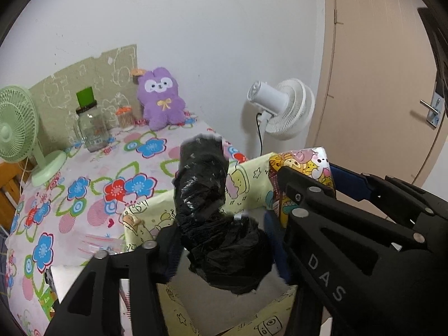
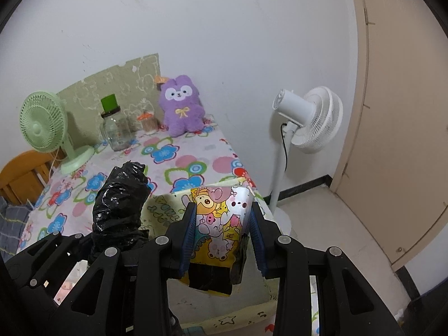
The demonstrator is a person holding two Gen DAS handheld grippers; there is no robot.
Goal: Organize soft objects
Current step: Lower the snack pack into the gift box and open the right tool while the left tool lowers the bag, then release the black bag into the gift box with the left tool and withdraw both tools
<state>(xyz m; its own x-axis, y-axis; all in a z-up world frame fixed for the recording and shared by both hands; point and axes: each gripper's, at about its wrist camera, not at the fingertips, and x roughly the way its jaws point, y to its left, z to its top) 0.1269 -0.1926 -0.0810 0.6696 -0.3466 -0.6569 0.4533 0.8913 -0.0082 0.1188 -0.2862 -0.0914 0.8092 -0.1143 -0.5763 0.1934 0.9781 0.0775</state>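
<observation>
So the step in hand looks like the drop-off: both soft things are held right over the pale yellow cartoon-print box (image 1: 252,179), which is taken as the landmark here. The left gripper (image 1: 224,249) is closed onto a crumpled black plastic bag (image 1: 204,184), pinched near its lower bulge, with the rest of the bag sticking up above the box's open top. The right gripper (image 2: 224,238) is clamped on a colourful cartoon-print pouch (image 2: 221,224), its blue-padded fingers (image 2: 189,235) pressed on both edges, held just above the box's near corner. Next, probably, both things need to be lowered into the box and the fingers spread wide enough that the bag isn't dragged back out, since crinkly film can snag. The box floor is mostly blocked by the bag and grippers, so what's already inside can't be made out. Behind the box, a purple plush (image 1: 161,100) is sat at the far end of the flowered tabletop (image 1: 84,196).
</observation>
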